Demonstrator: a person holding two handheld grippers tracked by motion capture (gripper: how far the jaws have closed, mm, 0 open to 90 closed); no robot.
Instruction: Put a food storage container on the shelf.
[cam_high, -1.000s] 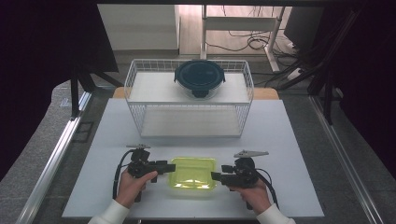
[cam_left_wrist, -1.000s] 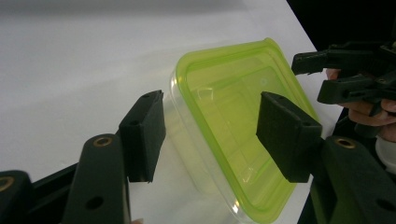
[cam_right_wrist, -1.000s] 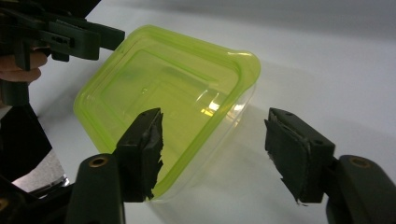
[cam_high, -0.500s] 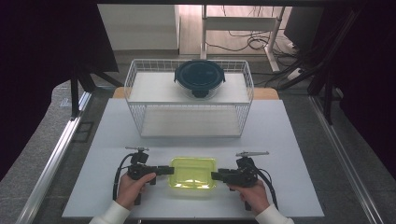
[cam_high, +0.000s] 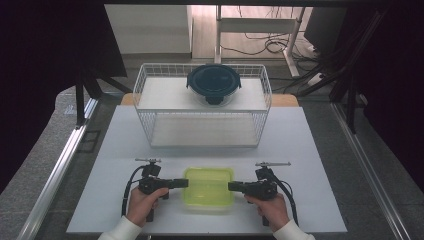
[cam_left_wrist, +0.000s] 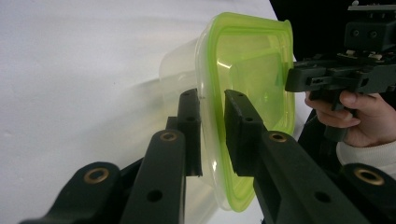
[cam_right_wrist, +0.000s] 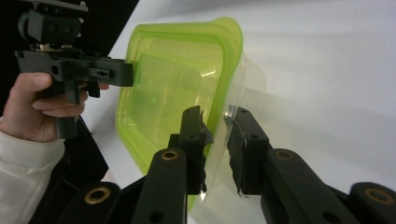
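A lime-green lidded container (cam_high: 208, 187) of clear plastic sits on the white table (cam_high: 310, 150) near its front edge, between my two grippers. My left gripper (cam_high: 186, 183) meets its left rim, and in the left gripper view (cam_left_wrist: 212, 100) the jaws clamp the green lid's edge (cam_left_wrist: 252, 70). My right gripper (cam_high: 231, 186) holds the opposite rim the same way; its view (cam_right_wrist: 215, 116) has the lid's edge (cam_right_wrist: 163, 93) pinched between the jaws. Each gripper view also catches the other hand and gripper across the container.
A white wire basket (cam_high: 200, 130) stands at the back of the table, its shelf carrying a round dark-lidded container (cam_high: 213, 82). Bare table lies between the basket and the green container. Dark floor and metal rails flank the table.
Both grippers have rolled from a slight tilt to level while staying on the container's rims. The container has hardly shifted.
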